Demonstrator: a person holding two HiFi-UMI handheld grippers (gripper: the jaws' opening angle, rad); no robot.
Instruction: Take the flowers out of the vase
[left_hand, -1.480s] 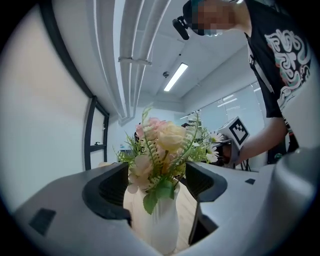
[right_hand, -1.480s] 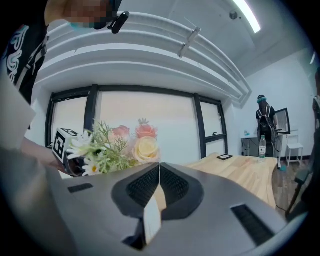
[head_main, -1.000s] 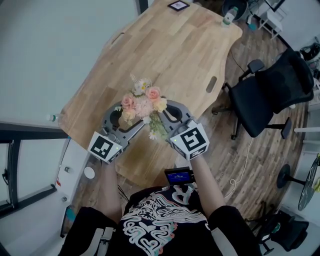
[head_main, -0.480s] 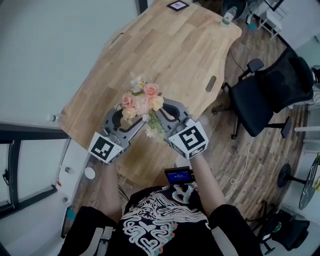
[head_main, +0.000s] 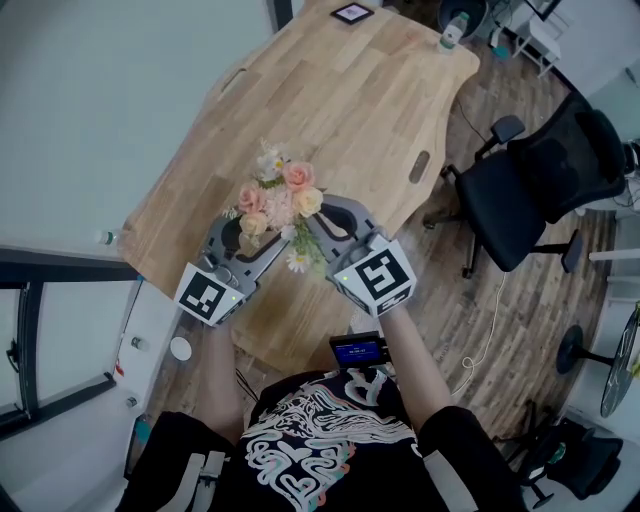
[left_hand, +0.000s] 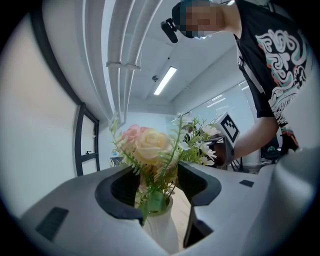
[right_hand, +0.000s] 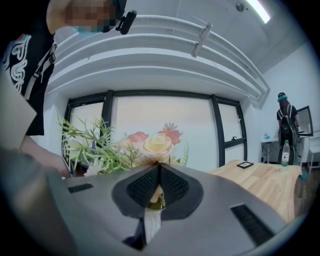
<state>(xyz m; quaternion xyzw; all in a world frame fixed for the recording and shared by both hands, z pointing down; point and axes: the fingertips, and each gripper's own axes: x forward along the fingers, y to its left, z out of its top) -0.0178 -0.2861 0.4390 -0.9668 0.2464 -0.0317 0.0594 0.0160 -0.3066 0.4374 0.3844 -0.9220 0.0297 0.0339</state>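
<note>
A bouquet of pink, peach and white flowers (head_main: 278, 198) stands in a white vase (left_hand: 160, 227) near the front edge of the table; in the head view the blooms hide the vase. My left gripper (head_main: 258, 232) comes in level from the left. Its jaws have just been closing and now hold the vase at its neck, as the left gripper view (left_hand: 157, 176) shows. My right gripper (head_main: 310, 226) comes in from the right and is shut on the flower stems just above the vase's rim. In the right gripper view its pads (right_hand: 150, 182) meet under the blooms (right_hand: 157, 144).
The wooden table (head_main: 340, 110) stretches away, with a small black frame (head_main: 352, 13) and a bottle (head_main: 450, 32) at its far end. A black office chair (head_main: 545, 180) stands to the right. Another person (right_hand: 285, 115) stands far off.
The left gripper's jaws have drawn in around the vase. The bouquet sits slightly farther up and left in the head view. The right gripper stays shut.
</note>
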